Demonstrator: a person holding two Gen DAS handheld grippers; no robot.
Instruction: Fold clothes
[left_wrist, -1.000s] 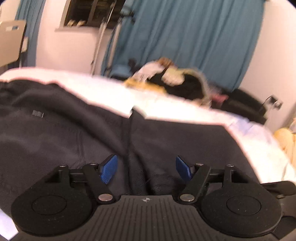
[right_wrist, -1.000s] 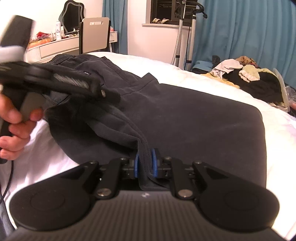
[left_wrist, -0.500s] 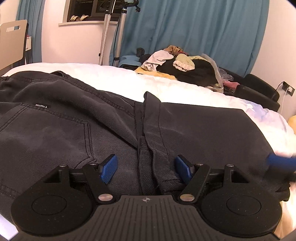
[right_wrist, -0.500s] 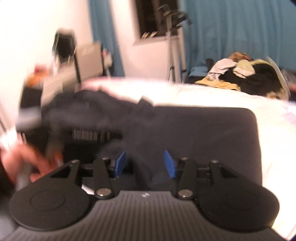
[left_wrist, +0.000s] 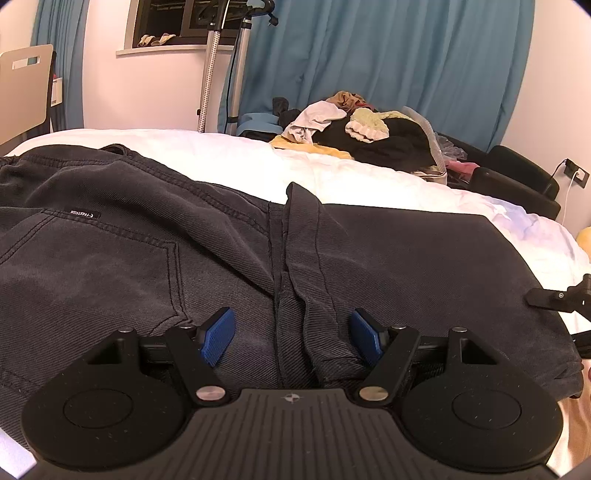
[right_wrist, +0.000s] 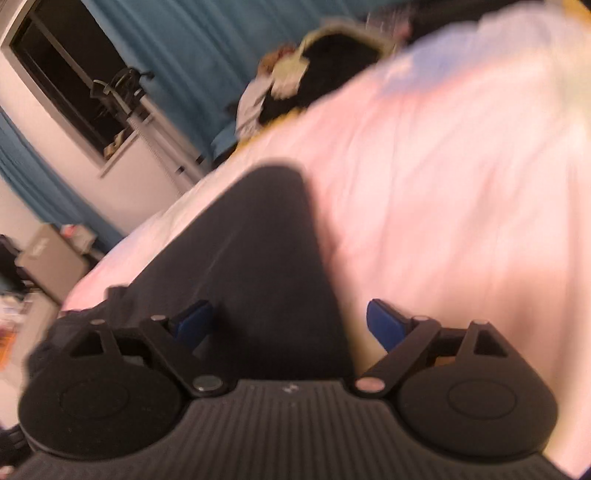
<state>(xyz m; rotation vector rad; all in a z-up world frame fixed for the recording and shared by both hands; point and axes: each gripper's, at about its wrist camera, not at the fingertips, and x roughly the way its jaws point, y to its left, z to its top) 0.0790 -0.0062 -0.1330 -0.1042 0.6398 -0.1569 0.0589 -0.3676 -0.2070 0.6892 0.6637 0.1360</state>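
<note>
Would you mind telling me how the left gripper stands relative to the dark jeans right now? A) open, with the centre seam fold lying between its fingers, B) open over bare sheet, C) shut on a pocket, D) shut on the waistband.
A: the left gripper is open, its blue fingers apart on either side of the seam fold of the dark jeans.

One pair of dark trousers (left_wrist: 229, 251), two grippers (left_wrist: 291, 336).
</note>
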